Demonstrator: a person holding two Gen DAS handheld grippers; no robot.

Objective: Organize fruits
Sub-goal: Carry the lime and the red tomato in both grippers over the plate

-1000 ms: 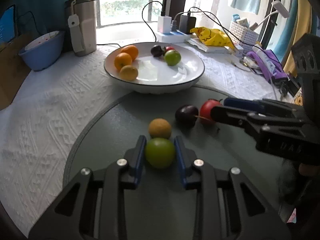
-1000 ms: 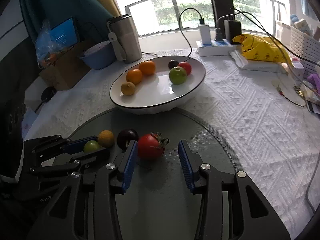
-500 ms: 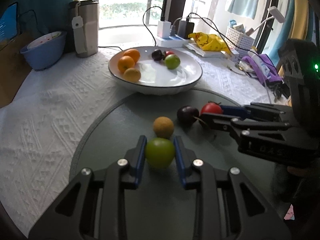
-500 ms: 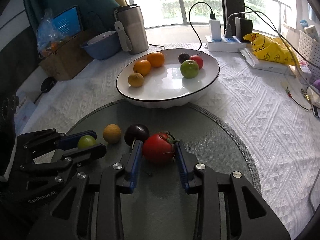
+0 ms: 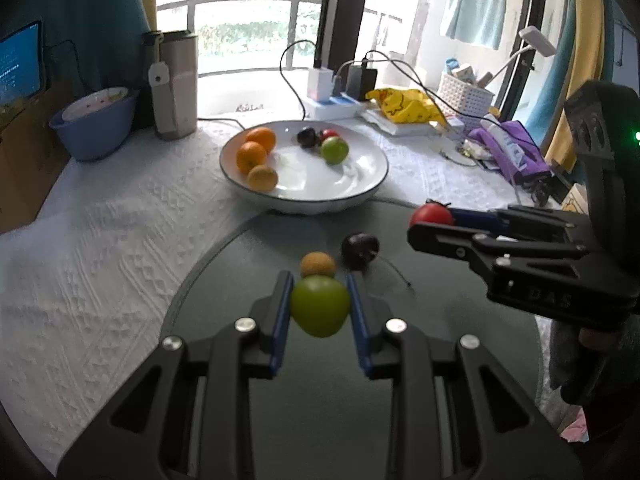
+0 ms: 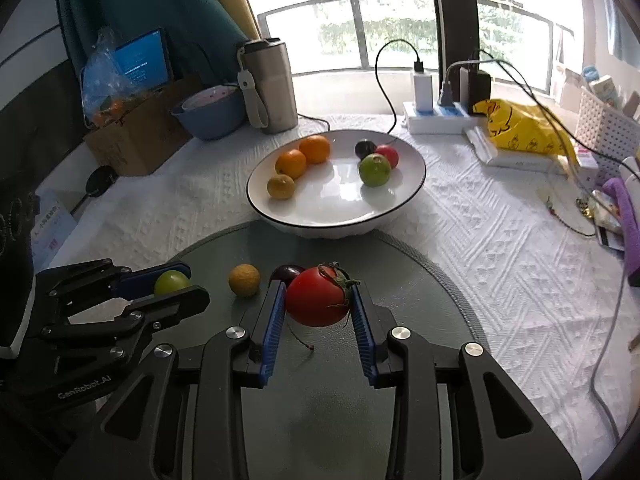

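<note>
Fruits were pinched in both tools: my left hand-held gripper [image 5: 319, 307] gripped a green fruit [image 5: 319, 305], my right hand-held gripper [image 6: 319, 304] a tomato [image 6: 317, 297]; the bowl [image 6: 412, 190] lay straight ahead, past both.

We are in a home, at a table by a balcony window [image 6: 400, 32]. A white knitted cloth [image 6: 500, 248] covers it, with a bowl [image 6: 416, 184] of fruit, a thermos [image 6: 272, 84], a power strip [image 6: 436, 122] with chargers, a tablet [image 6: 140, 66], and a towel [image 5: 476, 8] hanging outside.
</note>
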